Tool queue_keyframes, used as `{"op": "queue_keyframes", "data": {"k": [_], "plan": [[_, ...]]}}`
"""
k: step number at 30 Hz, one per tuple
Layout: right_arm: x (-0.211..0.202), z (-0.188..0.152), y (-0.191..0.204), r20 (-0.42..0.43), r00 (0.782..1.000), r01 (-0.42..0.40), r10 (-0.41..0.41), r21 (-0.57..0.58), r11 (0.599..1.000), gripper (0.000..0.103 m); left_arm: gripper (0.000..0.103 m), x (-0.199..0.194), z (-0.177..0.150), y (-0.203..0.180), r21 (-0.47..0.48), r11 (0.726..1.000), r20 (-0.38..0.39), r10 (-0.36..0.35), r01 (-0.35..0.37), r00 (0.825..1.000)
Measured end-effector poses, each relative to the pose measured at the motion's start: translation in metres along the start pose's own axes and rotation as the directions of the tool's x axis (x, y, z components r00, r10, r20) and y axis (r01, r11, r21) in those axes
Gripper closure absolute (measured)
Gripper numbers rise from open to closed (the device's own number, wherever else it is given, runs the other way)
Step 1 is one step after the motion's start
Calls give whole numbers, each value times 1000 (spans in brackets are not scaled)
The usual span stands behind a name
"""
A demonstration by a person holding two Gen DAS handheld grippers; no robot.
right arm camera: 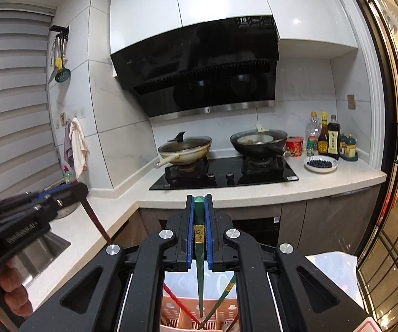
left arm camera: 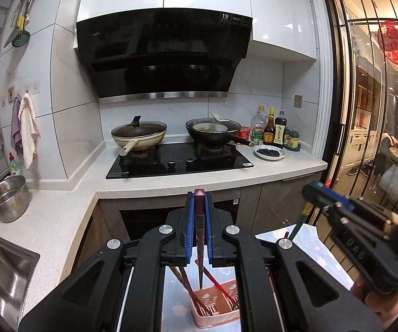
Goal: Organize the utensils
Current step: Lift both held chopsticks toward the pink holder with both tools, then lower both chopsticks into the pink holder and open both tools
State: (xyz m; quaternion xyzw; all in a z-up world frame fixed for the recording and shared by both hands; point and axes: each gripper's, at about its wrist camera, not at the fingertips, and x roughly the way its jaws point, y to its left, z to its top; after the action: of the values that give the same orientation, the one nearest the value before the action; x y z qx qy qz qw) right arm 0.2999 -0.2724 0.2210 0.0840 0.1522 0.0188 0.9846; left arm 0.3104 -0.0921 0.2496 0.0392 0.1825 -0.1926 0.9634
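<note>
My left gripper (left arm camera: 199,197) is shut on a dark red chopstick (left arm camera: 200,249) that hangs tip-down over a pink slotted basket (left arm camera: 215,316). Several more chopsticks lean inside that basket. My right gripper (right arm camera: 199,200) is shut on a green chopstick (right arm camera: 199,265) with a gold band, its tip over the same pink basket (right arm camera: 171,311). In the left wrist view the right gripper (left arm camera: 313,191) shows at the right with the green chopstick (left arm camera: 298,224). In the right wrist view the left gripper (right arm camera: 71,191) shows at the left with the red chopstick (right arm camera: 96,221).
The basket stands on a table with a pale flowered cover (left arm camera: 317,249). Ahead is a white counter (left arm camera: 171,185) with a black hob (left arm camera: 179,160), two pans, sauce bottles (left arm camera: 270,127) and a plate of blueberries (left arm camera: 269,152). A steel pot (left arm camera: 8,197) and sink (left arm camera: 2,271) lie left; glass doors right.
</note>
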Motion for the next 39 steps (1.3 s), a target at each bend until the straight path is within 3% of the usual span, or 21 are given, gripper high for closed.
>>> {"op": "queue_keyframes", "data": {"k": [11, 20, 39], "plan": [[32, -46, 1, -114, 993, 18, -22, -31, 999, 96, 96, 24, -34, 1, -20, 999, -85, -27, 25, 996], [24, -45, 0, -98, 995, 24, -26, -27, 999, 96, 96, -5, -9, -2, -8, 1000, -15, -20, 19, 1000], [21, -48, 1, -103, 994, 18, -23, -46, 999, 96, 96, -10, -4, -3, 7, 1000, -3, -13, 13, 1000]]}}
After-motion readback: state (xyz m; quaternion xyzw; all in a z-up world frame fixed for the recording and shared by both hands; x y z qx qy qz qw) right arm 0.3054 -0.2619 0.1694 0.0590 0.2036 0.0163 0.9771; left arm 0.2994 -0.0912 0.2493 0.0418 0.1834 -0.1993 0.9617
